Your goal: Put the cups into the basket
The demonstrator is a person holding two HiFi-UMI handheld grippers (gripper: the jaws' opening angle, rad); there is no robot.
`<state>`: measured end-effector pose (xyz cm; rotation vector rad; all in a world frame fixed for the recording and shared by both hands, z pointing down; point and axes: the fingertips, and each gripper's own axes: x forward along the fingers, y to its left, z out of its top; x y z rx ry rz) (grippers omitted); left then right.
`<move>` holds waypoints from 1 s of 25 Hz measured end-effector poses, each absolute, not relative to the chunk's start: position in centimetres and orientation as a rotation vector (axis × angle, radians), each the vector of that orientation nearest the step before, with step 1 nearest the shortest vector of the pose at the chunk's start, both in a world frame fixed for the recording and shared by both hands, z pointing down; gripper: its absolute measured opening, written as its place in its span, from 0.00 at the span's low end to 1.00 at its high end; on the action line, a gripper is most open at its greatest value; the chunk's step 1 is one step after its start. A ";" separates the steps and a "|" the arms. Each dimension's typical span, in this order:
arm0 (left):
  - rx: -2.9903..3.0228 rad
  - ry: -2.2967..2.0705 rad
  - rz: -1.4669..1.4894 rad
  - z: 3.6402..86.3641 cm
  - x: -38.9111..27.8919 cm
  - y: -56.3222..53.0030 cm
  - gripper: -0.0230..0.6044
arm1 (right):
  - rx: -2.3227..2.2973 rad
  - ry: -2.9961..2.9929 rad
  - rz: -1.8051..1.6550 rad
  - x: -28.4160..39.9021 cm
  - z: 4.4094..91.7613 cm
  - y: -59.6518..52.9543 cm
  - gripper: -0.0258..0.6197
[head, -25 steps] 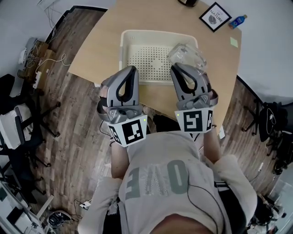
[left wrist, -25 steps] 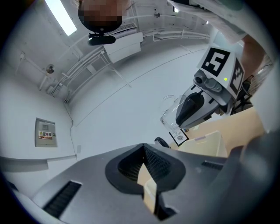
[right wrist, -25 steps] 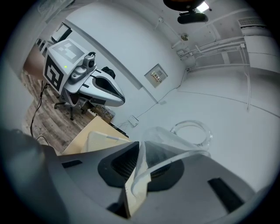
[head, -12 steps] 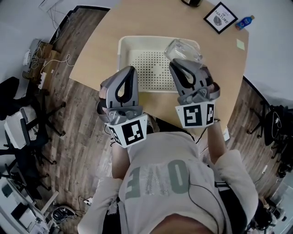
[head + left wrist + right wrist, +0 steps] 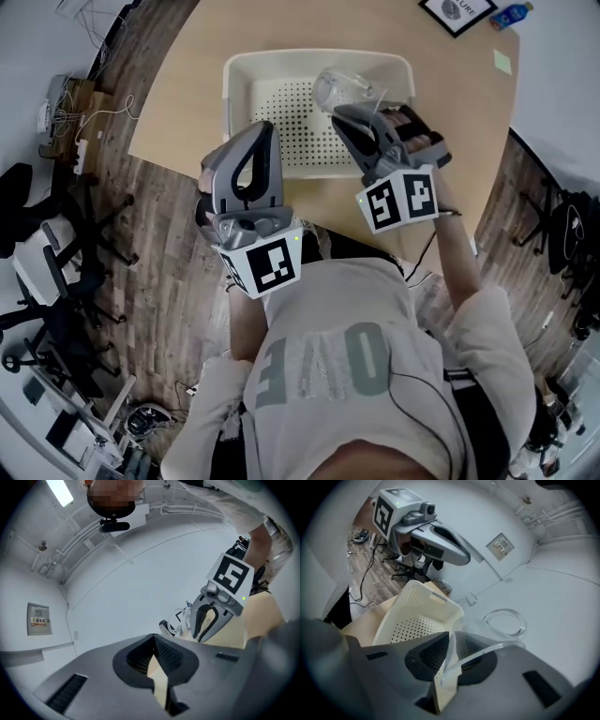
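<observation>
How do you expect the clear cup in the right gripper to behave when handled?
Probably light: the clear cup is thin and see-through. Pinched at its rim by the right gripper, the wall may flex or slip. Being round, it could roll.

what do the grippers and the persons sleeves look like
Both the left gripper and right gripper are grey, with looped jaws and a white cube of black square markers at the back. The sleeves are pale grey sweatshirt fabric.

A clear plastic cup (image 5: 492, 632) is pinched by its rim between the jaws of the grey right gripper (image 5: 451, 644). A white plastic basket with small holes (image 5: 419, 599) is seen just left of it.
</observation>
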<state>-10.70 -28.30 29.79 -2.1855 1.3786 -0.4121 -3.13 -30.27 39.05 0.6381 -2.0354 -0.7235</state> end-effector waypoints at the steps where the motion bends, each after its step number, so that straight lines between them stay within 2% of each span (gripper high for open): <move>1: -2.191 1.377 -0.416 30.1 -10.6 -28.3 0.05 | 0.589 -2.028 -0.717 -3.3 40.1 -30.3 0.10; 15: -2.255 1.387 -0.472 33.1 -9.6 -27.6 0.05 | 0.028 -1.828 -0.494 -3.4 53.3 -30.1 0.10; 25: -2.252 1.442 -0.504 34.0 -10.8 -27.6 0.05 | -0.079 -1.717 -0.430 -2.7 56.8 -29.7 0.10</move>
